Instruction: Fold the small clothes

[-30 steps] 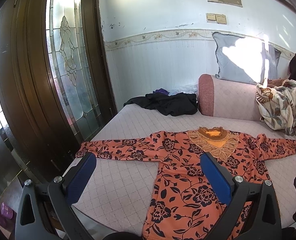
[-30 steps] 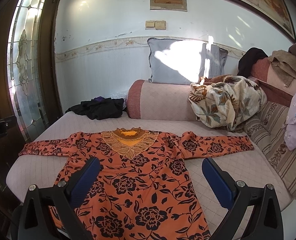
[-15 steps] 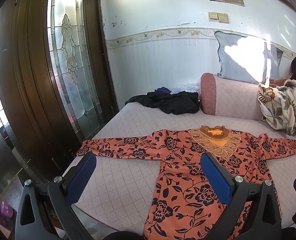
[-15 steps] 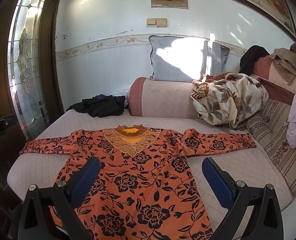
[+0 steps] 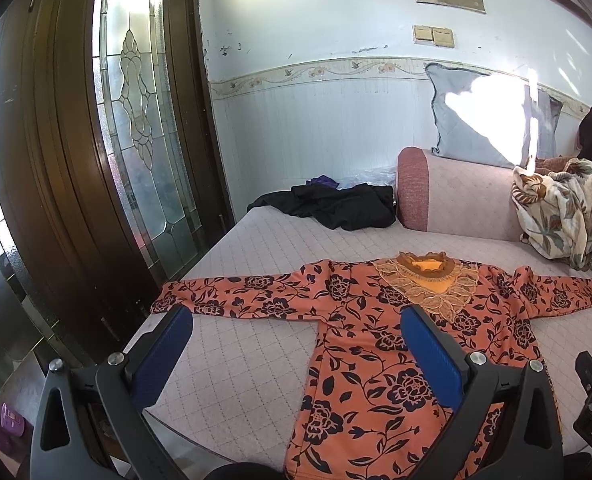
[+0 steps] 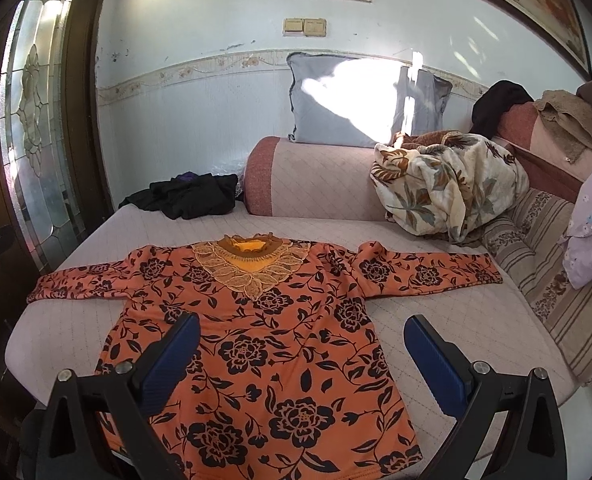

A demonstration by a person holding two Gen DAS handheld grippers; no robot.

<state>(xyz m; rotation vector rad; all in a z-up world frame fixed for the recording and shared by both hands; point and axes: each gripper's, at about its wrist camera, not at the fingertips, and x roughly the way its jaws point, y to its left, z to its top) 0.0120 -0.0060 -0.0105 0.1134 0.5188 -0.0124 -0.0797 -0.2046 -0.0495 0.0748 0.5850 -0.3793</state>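
An orange top with black flowers (image 6: 271,344) lies flat on the quilted sofa seat (image 6: 436,312), both sleeves spread out, gold lace collar away from me. It also shows in the left wrist view (image 5: 396,344). My left gripper (image 5: 296,332) is open and empty, above the seat near the left sleeve and the top's left side. My right gripper (image 6: 302,340) is open and empty, above the top's lower right part.
A black garment pile (image 6: 187,198) lies at the seat's far left corner. A floral blanket (image 6: 444,184) and a grey pillow (image 6: 356,104) sit at the backrest. A wooden glass door (image 5: 95,160) stands left of the seat.
Both grippers have shifted slightly and stay open and empty. The top has not moved.
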